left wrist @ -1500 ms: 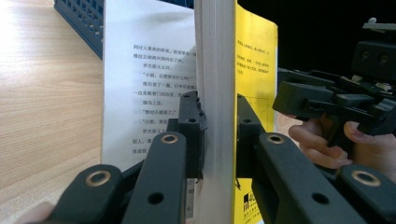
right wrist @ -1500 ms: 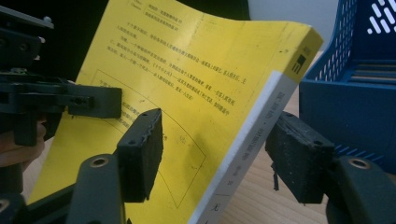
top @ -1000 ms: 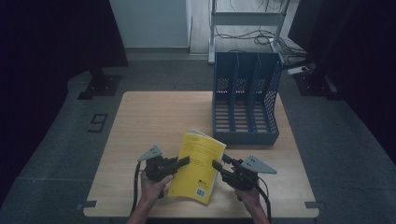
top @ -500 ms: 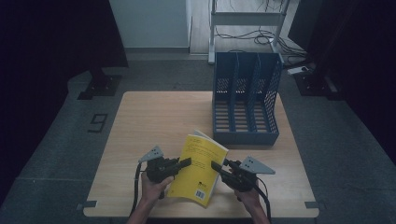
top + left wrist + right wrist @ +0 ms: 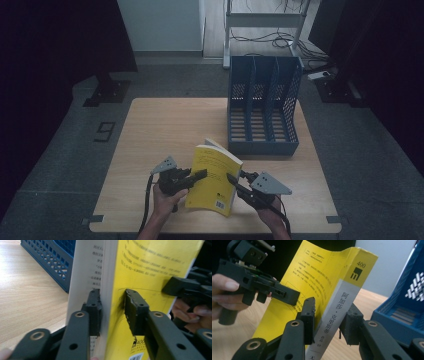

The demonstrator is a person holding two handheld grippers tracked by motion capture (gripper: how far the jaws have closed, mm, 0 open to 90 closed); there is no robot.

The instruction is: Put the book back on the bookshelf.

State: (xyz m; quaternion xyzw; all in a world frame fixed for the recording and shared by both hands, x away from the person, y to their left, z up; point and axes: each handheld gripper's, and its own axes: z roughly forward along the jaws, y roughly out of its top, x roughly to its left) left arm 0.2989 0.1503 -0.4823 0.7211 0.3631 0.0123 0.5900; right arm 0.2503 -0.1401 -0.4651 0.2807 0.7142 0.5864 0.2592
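Note:
A yellow paperback book (image 5: 215, 175) stands tilted on the front of the wooden table (image 5: 165, 130), between both grippers. My left gripper (image 5: 202, 174) straddles its page edge (image 5: 107, 277). Its jaws have just been opening: one pad rests by the white flap, and the other stands a little off the yellow cover (image 5: 150, 270). My right gripper (image 5: 231, 177) has been closing and is shut on the spine side of the book (image 5: 312, 282), one pad on the cover and one behind the spine. In the left gripper view my left gripper (image 5: 112, 307) shows close up, and in the right gripper view my right gripper (image 5: 329, 320).
A blue three-slot file rack (image 5: 262, 115) stands upright at the table's back right, just beyond the book, and shows close by as a blue rack (image 5: 50, 262) and as a blue rack wall (image 5: 402, 302). Bare wood lies to the left and behind.
The book keeps its tilted stand with hardly any shift. The left jaws have parted from it, while the right jaws have closed in on its spine side.

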